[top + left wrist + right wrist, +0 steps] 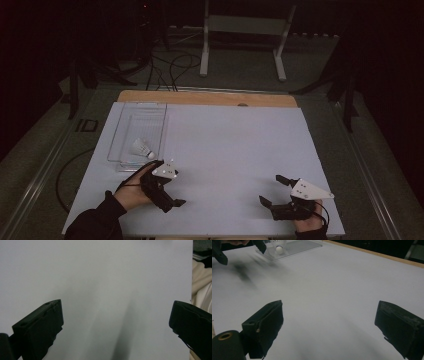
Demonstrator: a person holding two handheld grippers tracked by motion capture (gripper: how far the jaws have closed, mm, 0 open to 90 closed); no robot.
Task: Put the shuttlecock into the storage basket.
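A white shuttlecock (142, 148) lies in a clear plastic tray (120, 130) at the left of the white table sheet (235, 145). My left gripper (172, 187) is just below the tray's near corner, held in a hand. Its jaws stand wide open over bare sheet, with nothing between them (117, 315). My right gripper (272, 190) sits near the front right edge, also open and holding nothing (330, 312). The right gripper view looks across the sheet to the shuttlecock (279, 247), the tray (302, 246) and the left gripper (242, 252), which is blurred.
A wooden strip (207, 97) borders the table's far edge. Beyond it on the floor stand a white frame (245, 25) and loose cables (170, 65). Light-coloured clothing (200, 285) shows past the sheet's edge in the left gripper view.
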